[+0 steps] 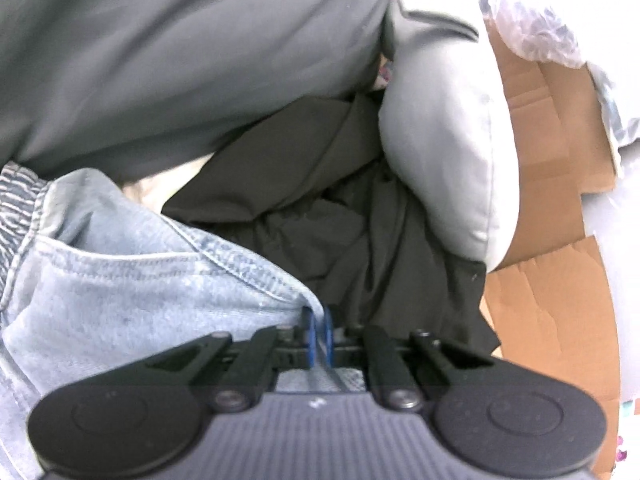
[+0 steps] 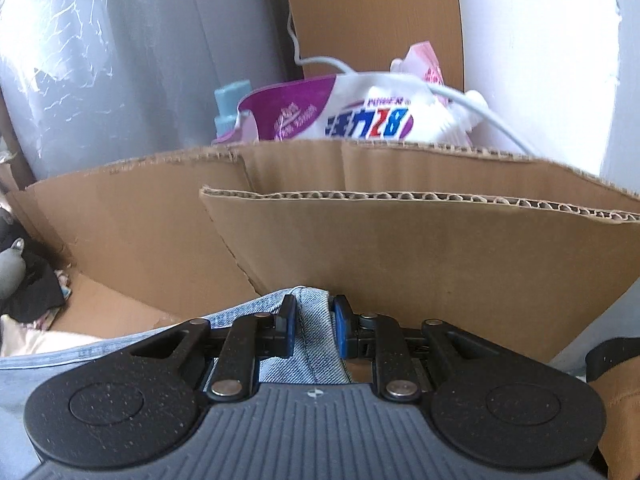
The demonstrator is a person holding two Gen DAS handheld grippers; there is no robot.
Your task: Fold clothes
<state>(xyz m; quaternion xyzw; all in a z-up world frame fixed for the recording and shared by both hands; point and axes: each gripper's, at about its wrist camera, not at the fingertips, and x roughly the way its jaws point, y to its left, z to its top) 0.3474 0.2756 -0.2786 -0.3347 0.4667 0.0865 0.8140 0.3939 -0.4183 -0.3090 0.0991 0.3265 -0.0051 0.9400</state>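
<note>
Surroundings: flattened brown cardboard (image 1: 548, 216) lies under and beside a heap of clothes; a grey cushion (image 1: 444, 152) leans against a larger grey-green cushion (image 1: 180, 60), with clear plastic wrap (image 1: 532, 24) at the upper right. Dark clothing (image 1: 320, 208) sits crumpled between the cushions and the jeans (image 1: 132, 280). In the right wrist view a cardboard box wall (image 2: 400, 240) stands upright just ahead, with a pale wall (image 2: 540, 60) and a plastic-covered grey surface (image 2: 100, 60) behind it. Contents above the box edge: a purple-and-white pouch (image 2: 340, 116), seen upside down, bearing "POWER" and large blue-and-red characters not fully readable; a light blue bottle cap (image 2: 230, 104); a white cable (image 2: 460, 96). Left gripper (image 1: 319, 328): fingers pinched nearly together on a light-blue denim edge. Right gripper (image 2: 314, 324): fingers clamped on a thicker fold of the same jeans (image 2: 314, 332).
</note>
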